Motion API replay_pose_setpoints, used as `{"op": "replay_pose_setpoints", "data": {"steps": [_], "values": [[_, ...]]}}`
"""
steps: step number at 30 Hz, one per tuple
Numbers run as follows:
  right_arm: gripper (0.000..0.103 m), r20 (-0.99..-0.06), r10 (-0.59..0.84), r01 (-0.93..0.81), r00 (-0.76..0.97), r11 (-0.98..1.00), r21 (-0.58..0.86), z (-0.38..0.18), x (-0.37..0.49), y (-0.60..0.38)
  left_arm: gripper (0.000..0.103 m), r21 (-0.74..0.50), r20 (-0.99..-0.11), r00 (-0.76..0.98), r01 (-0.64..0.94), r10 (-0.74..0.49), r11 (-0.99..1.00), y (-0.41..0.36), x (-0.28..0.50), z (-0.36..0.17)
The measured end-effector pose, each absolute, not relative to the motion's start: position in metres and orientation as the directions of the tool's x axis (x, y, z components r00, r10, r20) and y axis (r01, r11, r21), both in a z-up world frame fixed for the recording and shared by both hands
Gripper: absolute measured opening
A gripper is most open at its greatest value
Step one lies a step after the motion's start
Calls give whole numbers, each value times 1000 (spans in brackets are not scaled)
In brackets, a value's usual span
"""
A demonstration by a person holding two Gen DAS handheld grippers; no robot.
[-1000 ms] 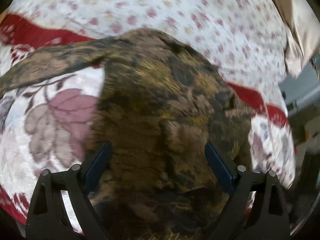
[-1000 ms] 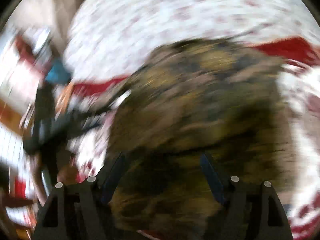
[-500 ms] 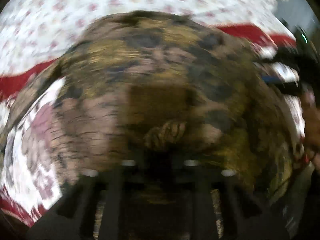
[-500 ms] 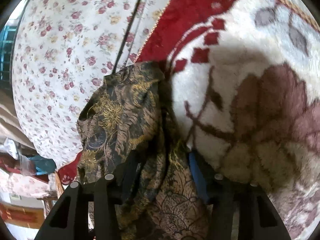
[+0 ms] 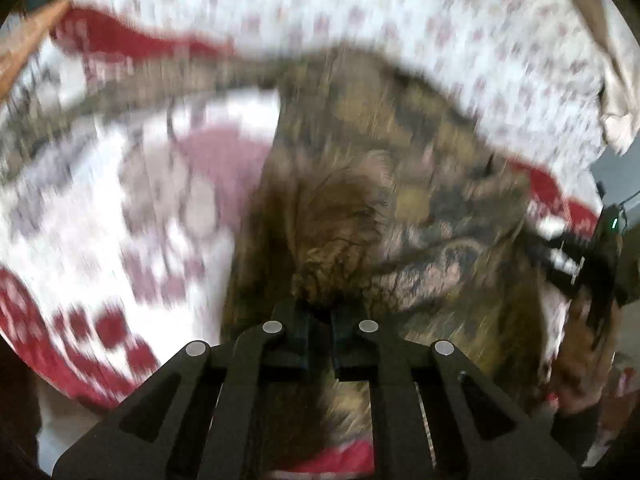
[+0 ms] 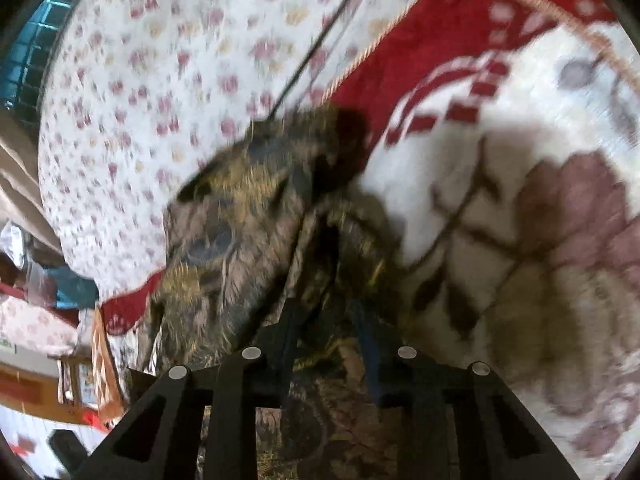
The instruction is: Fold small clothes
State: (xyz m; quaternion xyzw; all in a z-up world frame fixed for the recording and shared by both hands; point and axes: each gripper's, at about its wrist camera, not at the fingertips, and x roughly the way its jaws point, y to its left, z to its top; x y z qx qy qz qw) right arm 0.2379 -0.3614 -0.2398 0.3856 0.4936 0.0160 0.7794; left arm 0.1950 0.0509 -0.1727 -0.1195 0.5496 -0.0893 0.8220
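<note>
Garment (image 5: 400,184) bunched in the closed left hand-held gripper (image 5: 320,312); the right hand-held gripper (image 6: 324,312), jaws just closing, has cloth between them. Lift both evenly over the blanket (image 6: 520,160).

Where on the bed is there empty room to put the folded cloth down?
Free: the small-flowered sheet beyond the red border, and the big-flower blanket right of the brown patterned garment. Crowded: the middle, where the left gripper and right gripper pinch that garment.
</note>
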Motion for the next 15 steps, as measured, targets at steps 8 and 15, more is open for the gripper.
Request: {"op": "replay_pose_setpoints", "data": {"steps": [8,15], "values": [[32,-685,485,374,543,592,715,-237,247,-377,67,-189,-758,629,40,-172,981,50,168,-82],[34,-619,536,428,575,448,785,-270,263,-405,68,-216,-759,516,376,-397,901,-100,261,-49]]}}
